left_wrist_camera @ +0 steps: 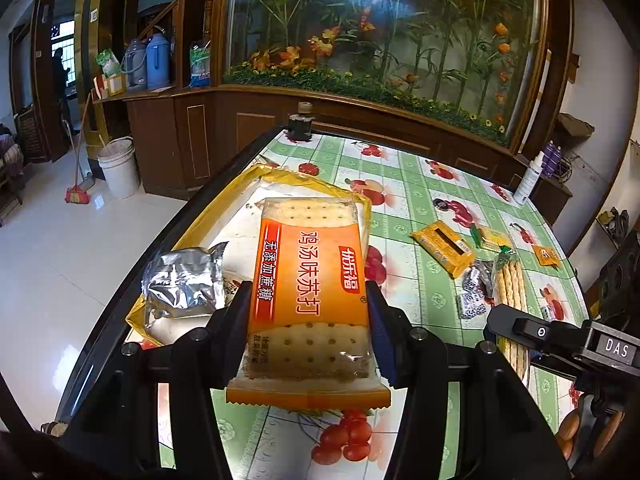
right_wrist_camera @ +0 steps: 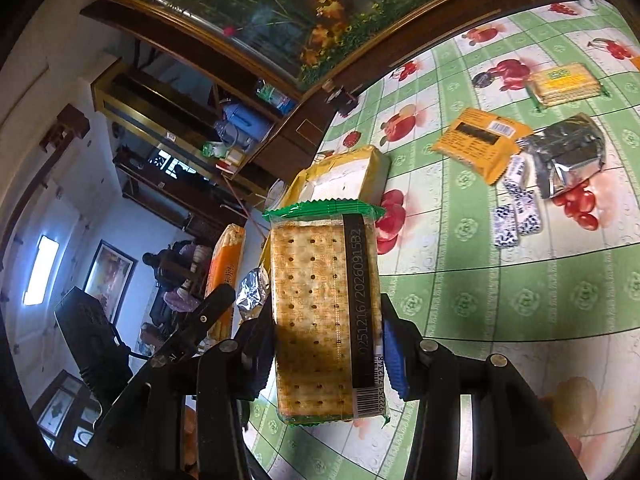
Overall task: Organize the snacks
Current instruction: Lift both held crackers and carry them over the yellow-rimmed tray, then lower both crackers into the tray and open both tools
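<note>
Left wrist view: left gripper (left_wrist_camera: 308,322) clamps the orange soda-cracker packet (left_wrist_camera: 310,296); right gripper (right_wrist_camera: 326,346) pinches the green-edged cracker packet (right_wrist_camera: 326,316). At twelve o'clock sits the yellow-rimmed tray (left_wrist_camera: 224,208) — best lower each flat beside the silver foil pouch (left_wrist_camera: 184,280).

Each camera sits close behind its own gripper and looks forward and downward over the table (left_wrist_camera: 420,184). Both views share the yellow box (left_wrist_camera: 224,216) (right_wrist_camera: 340,172); the right view is strongly rolled.
</note>
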The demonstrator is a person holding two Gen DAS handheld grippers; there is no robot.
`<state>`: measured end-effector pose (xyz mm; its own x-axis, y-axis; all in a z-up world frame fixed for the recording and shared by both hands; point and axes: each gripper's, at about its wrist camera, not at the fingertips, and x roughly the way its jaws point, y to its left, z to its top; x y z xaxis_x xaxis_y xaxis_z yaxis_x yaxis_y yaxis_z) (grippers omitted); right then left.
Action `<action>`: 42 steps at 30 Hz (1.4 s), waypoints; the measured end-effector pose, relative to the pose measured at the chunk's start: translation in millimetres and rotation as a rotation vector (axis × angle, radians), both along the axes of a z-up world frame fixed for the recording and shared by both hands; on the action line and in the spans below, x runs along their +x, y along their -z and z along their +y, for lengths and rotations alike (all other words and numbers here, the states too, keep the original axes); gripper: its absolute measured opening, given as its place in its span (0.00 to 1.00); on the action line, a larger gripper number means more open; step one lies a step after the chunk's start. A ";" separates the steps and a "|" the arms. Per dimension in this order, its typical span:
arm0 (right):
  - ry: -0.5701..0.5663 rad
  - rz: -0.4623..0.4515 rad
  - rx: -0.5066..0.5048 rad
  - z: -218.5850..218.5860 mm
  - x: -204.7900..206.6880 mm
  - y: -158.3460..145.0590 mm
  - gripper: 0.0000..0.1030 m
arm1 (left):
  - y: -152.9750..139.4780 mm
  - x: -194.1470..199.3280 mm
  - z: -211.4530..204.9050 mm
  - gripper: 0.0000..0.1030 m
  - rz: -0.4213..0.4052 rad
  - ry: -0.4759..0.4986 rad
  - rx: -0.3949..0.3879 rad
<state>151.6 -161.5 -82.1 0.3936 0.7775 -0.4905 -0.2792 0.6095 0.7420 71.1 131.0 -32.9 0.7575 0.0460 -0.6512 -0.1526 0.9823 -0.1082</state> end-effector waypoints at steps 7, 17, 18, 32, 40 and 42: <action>-0.032 0.008 -0.013 22.3 15.1 7.4 0.45 | 8.5 5.3 17.8 0.50 0.019 -0.036 -0.004; -0.104 -0.037 -0.105 98.2 59.0 8.3 0.45 | 34.7 24.0 45.1 0.50 0.091 -0.073 -0.023; -0.111 -0.047 -0.123 107.1 63.6 8.0 0.45 | 36.8 25.1 46.0 0.50 0.096 -0.076 -0.022; -0.134 -0.080 -0.305 170.5 94.4 29.5 0.57 | 43.5 33.0 53.9 0.63 0.107 -0.093 0.005; -0.069 -0.146 -0.262 133.0 77.8 4.7 0.72 | 37.2 25.5 65.3 0.68 0.097 -0.121 -0.064; -0.035 -0.150 -0.261 114.7 72.8 1.3 0.74 | 33.7 23.1 62.9 0.68 0.085 -0.117 -0.071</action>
<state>224.4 -46.8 -83.3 0.4525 0.6467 -0.6140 -0.3980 0.7626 0.5099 94.2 193.9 -66.6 0.6918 0.0826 -0.7173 -0.2775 0.9475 -0.1585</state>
